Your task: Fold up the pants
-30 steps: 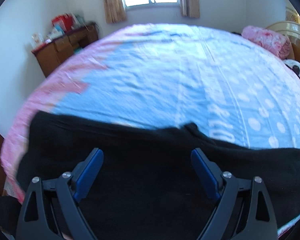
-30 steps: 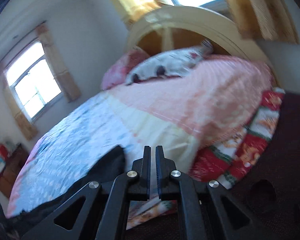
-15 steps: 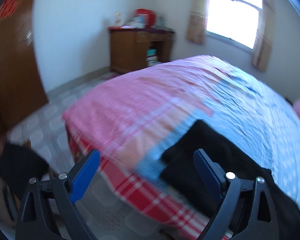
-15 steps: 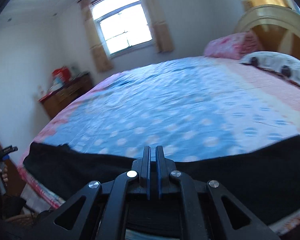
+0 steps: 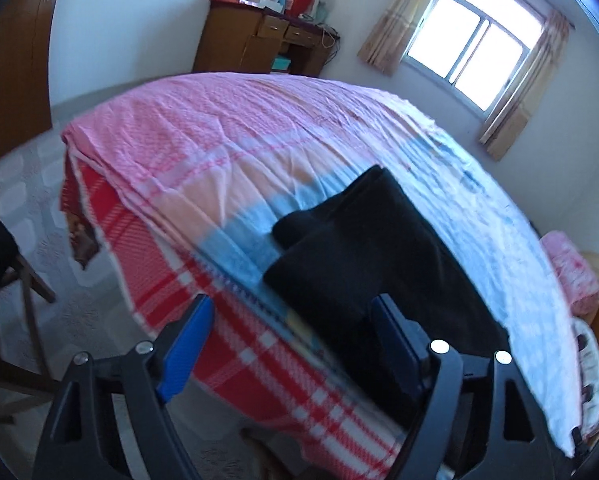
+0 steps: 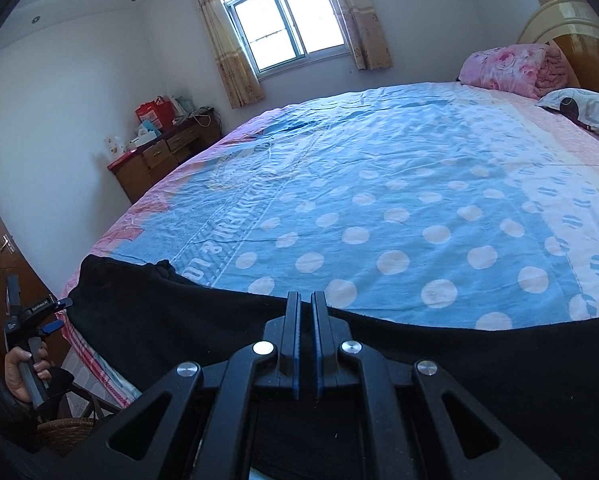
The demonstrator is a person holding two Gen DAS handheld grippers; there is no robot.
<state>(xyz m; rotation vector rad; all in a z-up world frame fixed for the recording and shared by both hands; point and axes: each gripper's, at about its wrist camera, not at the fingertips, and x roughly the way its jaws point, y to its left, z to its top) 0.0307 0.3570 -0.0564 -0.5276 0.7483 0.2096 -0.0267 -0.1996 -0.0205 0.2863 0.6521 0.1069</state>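
**Black pants flat along the bed's near edge**

The pants (image 6: 203, 332) are a thick, matte black fabric, laid lengthwise along the near edge of the bed (image 6: 399, 184). Their cuffed leg ends (image 5: 339, 216) lie stacked, blunt and squared, toward the foot. Under them is a crinkled cotton sheet: blue with white dots, pink at the margins, with a red plaid layer (image 5: 235, 320) hanging down the side.

The left hand-held gripper (image 5: 289, 320), blue-padded, stands wide apart by the leg ends. Its jaws have just been narrowing, and one pad overlaps the cloth without pinching it. The right hand-held gripper (image 6: 306, 344) has its jaws pressed together over the pants; whether cloth is caught between them cannot be told.
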